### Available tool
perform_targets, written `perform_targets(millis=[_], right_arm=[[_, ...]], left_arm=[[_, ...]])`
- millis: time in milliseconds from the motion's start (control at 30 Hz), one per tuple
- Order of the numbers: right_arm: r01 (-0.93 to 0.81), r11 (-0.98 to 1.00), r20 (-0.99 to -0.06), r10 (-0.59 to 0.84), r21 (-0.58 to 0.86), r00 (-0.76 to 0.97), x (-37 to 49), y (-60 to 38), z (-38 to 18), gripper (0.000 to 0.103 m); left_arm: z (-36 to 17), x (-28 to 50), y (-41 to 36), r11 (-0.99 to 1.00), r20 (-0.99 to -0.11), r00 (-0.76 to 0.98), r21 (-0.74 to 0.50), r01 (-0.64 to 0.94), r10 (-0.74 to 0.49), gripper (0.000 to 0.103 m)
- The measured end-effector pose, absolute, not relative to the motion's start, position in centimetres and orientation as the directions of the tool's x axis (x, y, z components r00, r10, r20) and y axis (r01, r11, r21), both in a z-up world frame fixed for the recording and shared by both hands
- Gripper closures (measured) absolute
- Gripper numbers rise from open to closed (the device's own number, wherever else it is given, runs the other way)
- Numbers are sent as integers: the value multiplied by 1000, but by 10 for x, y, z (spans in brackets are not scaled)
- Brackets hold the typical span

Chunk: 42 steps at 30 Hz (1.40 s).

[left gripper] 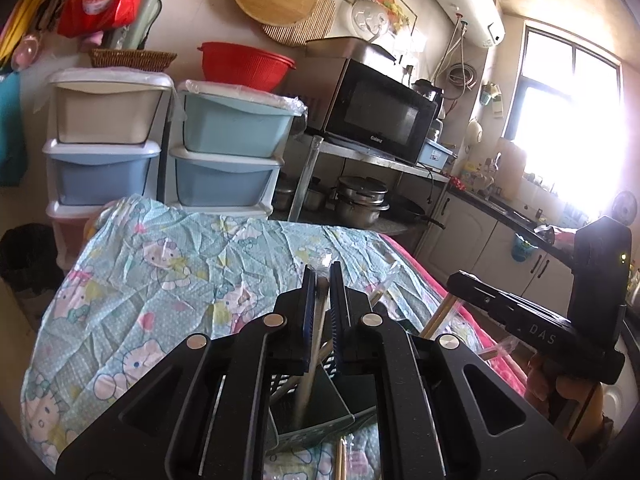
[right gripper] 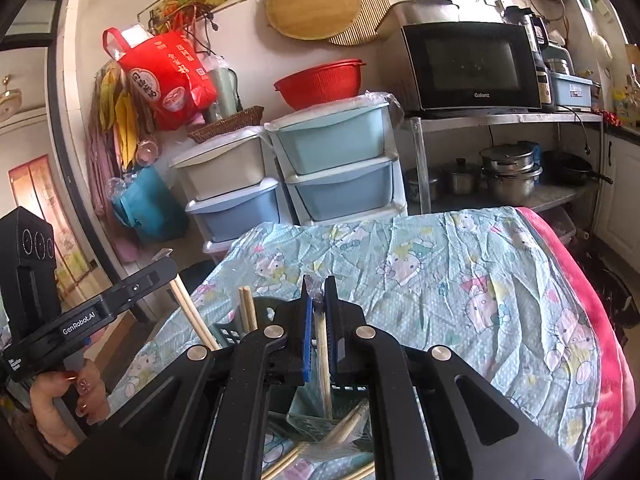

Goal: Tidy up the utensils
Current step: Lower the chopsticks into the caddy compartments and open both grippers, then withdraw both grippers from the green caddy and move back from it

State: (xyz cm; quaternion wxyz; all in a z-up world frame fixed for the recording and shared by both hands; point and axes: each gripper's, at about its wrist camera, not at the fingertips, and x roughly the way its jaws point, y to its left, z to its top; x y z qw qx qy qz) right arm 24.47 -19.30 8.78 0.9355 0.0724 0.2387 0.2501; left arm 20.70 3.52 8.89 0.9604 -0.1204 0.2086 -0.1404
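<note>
My left gripper (left gripper: pixel 323 270) is shut on a plastic-wrapped pair of chopsticks (left gripper: pixel 314 344) that hangs down into a dark green utensil basket (left gripper: pixel 320 408) on the table. My right gripper (right gripper: pixel 316 282) is shut on another wrapped pair of chopsticks (right gripper: pixel 323 356), its lower end inside the same green basket (right gripper: pixel 320 420). More chopsticks (right gripper: pixel 247 308) stand in the basket, and loose ones (right gripper: pixel 288 460) lie on the cloth beside it. The right gripper's body shows in the left wrist view (left gripper: pixel 540 324); the left gripper's body shows in the right wrist view (right gripper: pixel 80 320).
The table carries a light blue Hello Kitty cloth (left gripper: pixel 168 280) with a pink blanket edge (right gripper: pixel 600 340) on its right. Plastic drawer units (left gripper: pixel 160 152) stand behind it, a metal shelf with a microwave (left gripper: pixel 380 116) and pots (left gripper: pixel 360 200) beside them, and a dark bin (left gripper: pixel 24 256) at left.
</note>
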Motion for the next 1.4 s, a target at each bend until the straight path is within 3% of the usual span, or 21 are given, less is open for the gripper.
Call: perform_targets(millis=[67, 167, 333, 733, 1200, 1400], right_arm=[[-429, 867, -415, 498, 254, 761, 245, -194, 86, 96], [-416, 871, -421, 491, 261, 763, 246, -197, 84, 84], [-405, 876, -432, 482, 263, 762, 244, -202, 79, 80], [-371, 895, -437, 445, 248, 781, 232, -212, 74, 56], [-356, 908, -415, 418, 222, 808, 207, -222, 77, 44], [-357, 910, -398, 414, 211, 819, 190, -225, 79, 39]], left_arm=[[86, 208, 36, 932, -376, 870, -291, 216, -320, 99], [82, 208, 39, 932, -385, 867, -297, 208, -316, 93], [78, 206, 45, 932, -396, 865, -310, 191, -308, 76], [76, 191, 56, 940, -401, 876, -305, 150, -270, 33], [80, 163, 63, 948, -382, 895, -295, 117, -229, 11], [80, 152, 61, 953, -377, 899, -278, 117, -220, 11]])
